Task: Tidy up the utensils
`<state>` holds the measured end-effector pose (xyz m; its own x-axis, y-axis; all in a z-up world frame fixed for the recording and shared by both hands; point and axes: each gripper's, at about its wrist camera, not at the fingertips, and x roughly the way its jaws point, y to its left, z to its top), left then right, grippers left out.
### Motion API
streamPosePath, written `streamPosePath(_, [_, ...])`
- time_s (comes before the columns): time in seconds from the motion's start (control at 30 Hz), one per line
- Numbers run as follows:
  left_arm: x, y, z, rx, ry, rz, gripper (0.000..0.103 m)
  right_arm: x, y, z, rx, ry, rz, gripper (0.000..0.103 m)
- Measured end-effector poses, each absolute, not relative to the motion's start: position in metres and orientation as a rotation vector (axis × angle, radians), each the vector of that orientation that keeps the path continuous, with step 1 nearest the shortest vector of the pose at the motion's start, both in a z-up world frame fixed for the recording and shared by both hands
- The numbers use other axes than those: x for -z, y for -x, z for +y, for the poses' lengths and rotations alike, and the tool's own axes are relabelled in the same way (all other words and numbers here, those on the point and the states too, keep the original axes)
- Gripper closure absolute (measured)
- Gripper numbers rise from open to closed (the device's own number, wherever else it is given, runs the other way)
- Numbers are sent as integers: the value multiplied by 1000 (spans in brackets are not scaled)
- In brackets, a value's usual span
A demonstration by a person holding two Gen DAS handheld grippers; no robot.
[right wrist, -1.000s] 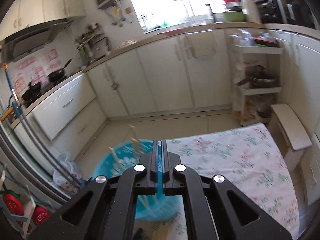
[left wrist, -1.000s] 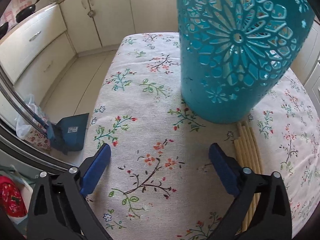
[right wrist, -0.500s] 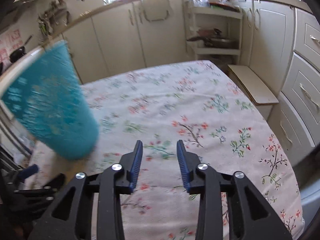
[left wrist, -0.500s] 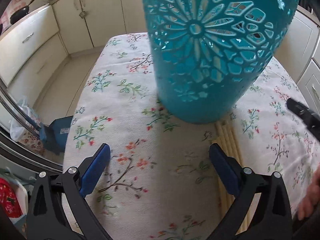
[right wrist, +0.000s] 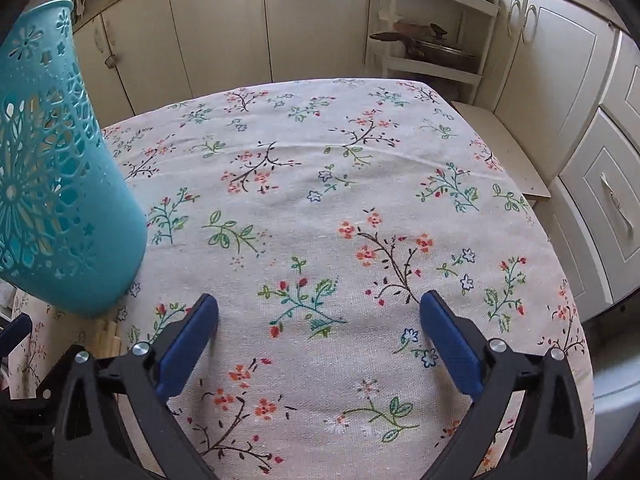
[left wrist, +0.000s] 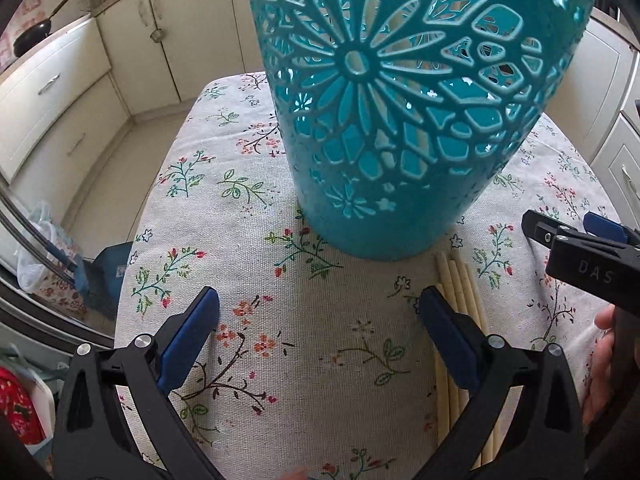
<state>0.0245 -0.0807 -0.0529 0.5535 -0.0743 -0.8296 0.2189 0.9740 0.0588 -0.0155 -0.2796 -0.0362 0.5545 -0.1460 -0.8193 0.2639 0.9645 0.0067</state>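
Observation:
A tall teal cut-out holder (left wrist: 400,100) stands on the floral tablecloth (left wrist: 312,320); it also shows at the left of the right wrist view (right wrist: 60,184), with pale sticks visible inside through the holes. Several pale wooden chopsticks (left wrist: 460,292) lie on the cloth just in front of the holder, partly under my left gripper's right finger; their ends show in the right wrist view (right wrist: 107,336). My left gripper (left wrist: 318,332) is open and empty, low over the cloth. My right gripper (right wrist: 318,336) is open and empty over the cloth; it also shows at the right of the left wrist view (left wrist: 572,236).
The table's left edge (left wrist: 132,248) drops to the floor, where a blue dustpan (left wrist: 108,276) stands. Cream cabinets (right wrist: 224,36) line the far wall. A white shelf with a pan (right wrist: 432,52) and drawers (right wrist: 600,200) stand to the right of the table.
My right gripper has opened from shut and dropped down to the table, to the right of the holder. My left gripper moved closer to the holder and chopsticks.

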Motion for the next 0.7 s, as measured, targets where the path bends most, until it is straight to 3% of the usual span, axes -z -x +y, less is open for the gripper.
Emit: streamPosePath(0.7, [52,-24,-82,175,-162,970,7,35,19,-278,245,-129,955,7])
